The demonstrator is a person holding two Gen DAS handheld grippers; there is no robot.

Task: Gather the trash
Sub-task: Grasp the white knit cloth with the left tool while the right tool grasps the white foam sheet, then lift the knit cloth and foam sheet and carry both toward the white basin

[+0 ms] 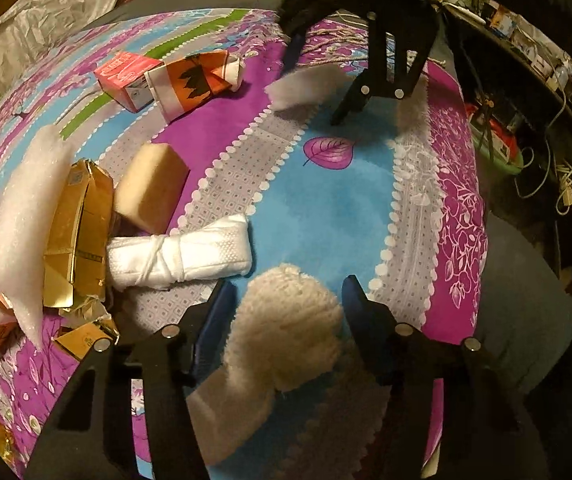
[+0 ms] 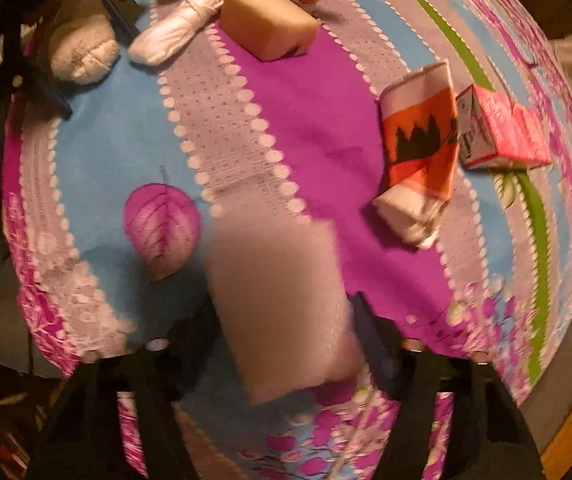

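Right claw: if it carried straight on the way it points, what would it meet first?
The pale foam block already between the right claw's fingers, then the patterned cloth beneath; depth is unclear.

Left gripper [image 1: 288, 300]: black angular plastic fingers, dark blue pads, round silver screws. Right gripper [image 2: 282, 308]: identical black frame, blue pads, silver screws, green indicator light.

A lived-in home: floral bedsheet [image 1: 326, 208], cluttered shelf [image 1: 526, 48] beside it.

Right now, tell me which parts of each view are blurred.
Left wrist view: mostly sharp, the fluffy cream woolly bundle between the fingers a little soft. Right wrist view: motion blur throughout, worst on the pale grey foam block.
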